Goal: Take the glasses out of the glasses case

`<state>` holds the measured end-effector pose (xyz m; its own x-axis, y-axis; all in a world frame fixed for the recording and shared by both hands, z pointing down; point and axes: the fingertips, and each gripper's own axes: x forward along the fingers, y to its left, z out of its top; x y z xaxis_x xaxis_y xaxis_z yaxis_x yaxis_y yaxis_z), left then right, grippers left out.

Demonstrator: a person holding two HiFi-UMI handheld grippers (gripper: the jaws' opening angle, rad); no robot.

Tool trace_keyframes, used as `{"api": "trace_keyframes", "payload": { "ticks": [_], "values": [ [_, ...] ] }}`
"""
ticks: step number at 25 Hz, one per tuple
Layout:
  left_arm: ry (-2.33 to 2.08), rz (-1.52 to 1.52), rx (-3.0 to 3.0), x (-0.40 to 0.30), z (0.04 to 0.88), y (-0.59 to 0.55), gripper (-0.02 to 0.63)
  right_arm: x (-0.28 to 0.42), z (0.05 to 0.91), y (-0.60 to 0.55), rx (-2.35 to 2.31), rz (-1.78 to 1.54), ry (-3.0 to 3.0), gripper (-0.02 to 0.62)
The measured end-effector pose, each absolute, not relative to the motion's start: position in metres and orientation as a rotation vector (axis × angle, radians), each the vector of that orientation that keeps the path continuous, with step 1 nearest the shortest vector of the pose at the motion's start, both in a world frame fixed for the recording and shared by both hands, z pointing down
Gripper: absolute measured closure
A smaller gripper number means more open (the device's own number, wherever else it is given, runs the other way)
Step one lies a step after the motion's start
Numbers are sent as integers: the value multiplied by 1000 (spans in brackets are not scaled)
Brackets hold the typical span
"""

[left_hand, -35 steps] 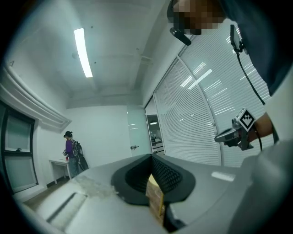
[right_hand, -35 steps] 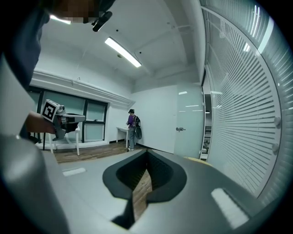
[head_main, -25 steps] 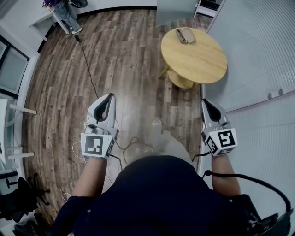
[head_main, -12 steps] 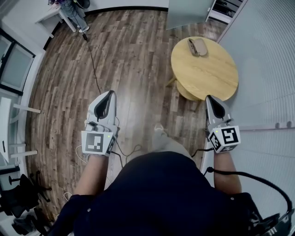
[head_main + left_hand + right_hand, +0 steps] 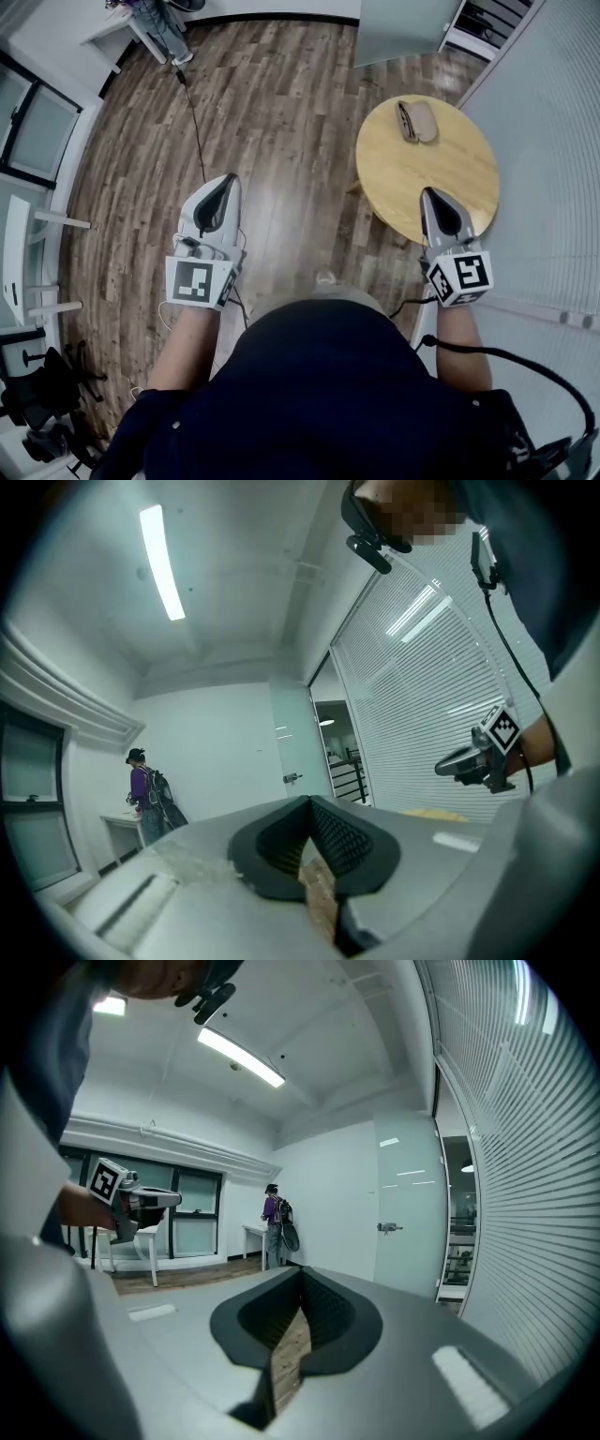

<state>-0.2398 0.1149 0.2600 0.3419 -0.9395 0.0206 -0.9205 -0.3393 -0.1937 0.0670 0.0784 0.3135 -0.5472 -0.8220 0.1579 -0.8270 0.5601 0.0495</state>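
On round wooden table (image 5: 424, 178), oval glasses case (image 5: 417, 121)

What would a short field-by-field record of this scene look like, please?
Setting: room with a wood-plank floor
Furniture: round wooden table, ahead on the right
Task item: glasses case on the table's far side, untouched; too small to tell whether it is open
Left: left gripper, jaws together, empty, over the floor
Right: right gripper, jaws together, empty, tip over the table's near edge
Bystander: person standing far off
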Motion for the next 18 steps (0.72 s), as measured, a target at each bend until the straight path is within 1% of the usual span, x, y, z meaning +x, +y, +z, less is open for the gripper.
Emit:
{"api": "trace_keyframes", "payload": {
  "ticks": [7, 11, 18],
  "values": [
    [1693, -179, -2456, -234, 251, 58, 600, 62, 317, 19, 1377, 57, -2621, 586],
    [1706, -182, -2482, -245, 262, 25, 600, 59, 314, -9, 1381, 41, -2611, 586],
    [1590, -165, -2553, -237, 267, -53, 600, 71, 321, -54, 1503, 51, -2531, 586]
  ]
}}
